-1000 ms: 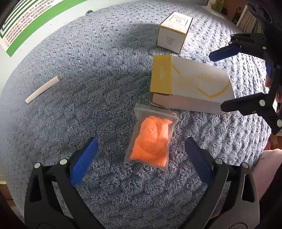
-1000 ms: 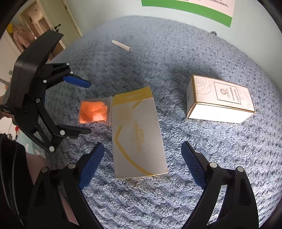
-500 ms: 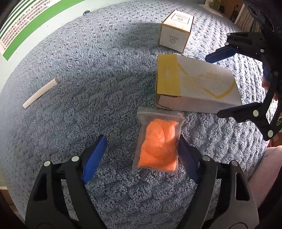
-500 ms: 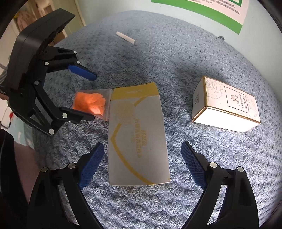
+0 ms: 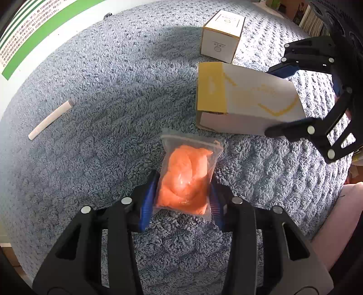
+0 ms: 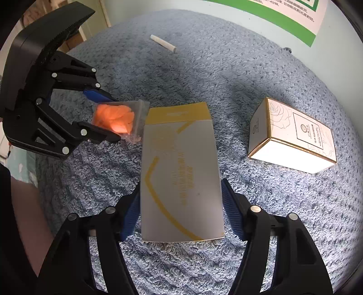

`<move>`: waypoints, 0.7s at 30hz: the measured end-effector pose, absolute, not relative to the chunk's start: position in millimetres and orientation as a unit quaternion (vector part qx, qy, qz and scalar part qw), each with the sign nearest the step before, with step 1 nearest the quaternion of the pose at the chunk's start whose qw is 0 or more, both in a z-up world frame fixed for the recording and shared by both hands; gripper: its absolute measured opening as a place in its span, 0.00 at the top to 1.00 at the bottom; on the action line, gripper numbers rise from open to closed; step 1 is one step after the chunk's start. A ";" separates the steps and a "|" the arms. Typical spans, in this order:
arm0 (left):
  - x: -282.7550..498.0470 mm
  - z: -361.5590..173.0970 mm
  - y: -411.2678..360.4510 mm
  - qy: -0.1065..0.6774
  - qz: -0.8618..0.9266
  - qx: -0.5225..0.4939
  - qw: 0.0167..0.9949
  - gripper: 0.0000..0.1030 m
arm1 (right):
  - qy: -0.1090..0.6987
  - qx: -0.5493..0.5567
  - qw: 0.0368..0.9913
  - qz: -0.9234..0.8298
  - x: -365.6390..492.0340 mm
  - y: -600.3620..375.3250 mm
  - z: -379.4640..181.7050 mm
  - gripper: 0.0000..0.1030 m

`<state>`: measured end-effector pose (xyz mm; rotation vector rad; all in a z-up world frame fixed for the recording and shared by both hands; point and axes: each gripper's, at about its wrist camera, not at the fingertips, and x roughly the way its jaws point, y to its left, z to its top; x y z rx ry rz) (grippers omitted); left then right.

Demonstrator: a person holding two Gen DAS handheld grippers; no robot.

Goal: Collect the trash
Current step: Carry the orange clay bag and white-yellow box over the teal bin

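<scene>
A clear zip bag of orange stuff [image 5: 188, 174] lies on the blue-grey rug. My left gripper [image 5: 181, 199] is shut on the bag's near end, blue pads pressing both sides; it also shows in the right wrist view [image 6: 111, 118]. A flat white-and-yellow carton [image 6: 179, 172] lies beside the bag. My right gripper [image 6: 180, 208] is shut on the carton's near end, pads against both long edges. That carton [image 5: 245, 99] and the right gripper [image 5: 283, 99] also show in the left wrist view.
A small white-and-gold box [image 6: 292, 136] lies right of the carton, also in the left wrist view [image 5: 222, 36]. A white tube [image 5: 51, 119] lies far left on the rug [image 5: 113, 90]. A wall with a green-edged poster [image 6: 283, 13] borders the rug's far side.
Both grippers moved forward and closed from wide open: the left onto the orange bag, the right onto the carton.
</scene>
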<state>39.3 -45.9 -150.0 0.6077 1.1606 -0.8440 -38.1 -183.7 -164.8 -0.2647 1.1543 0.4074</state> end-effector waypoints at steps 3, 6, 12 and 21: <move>37.2 -145.5 -44.0 0.522 -0.375 0.270 0.717 0.64 | 0.537 -0.122 0.813 0.190 -39.9 -184.7 -159.8 0.41; 34.4 -138.4 -38.9 0.520 -0.372 0.259 0.724 0.64 | 0.534 -0.104 0.816 0.196 -39.9 -189.7 -152.4 0.41; 25.8 -121.1 -20.9 0.515 -0.353 0.242 0.743 0.64 | 0.525 -0.093 0.818 0.214 -39.1 -187.3 -134.4 0.41; 14.2 -94.4 49.0 0.514 -0.287 0.181 0.788 0.64 | 0.513 -0.125 0.803 0.278 -28.0 -138.1 -110.5 0.41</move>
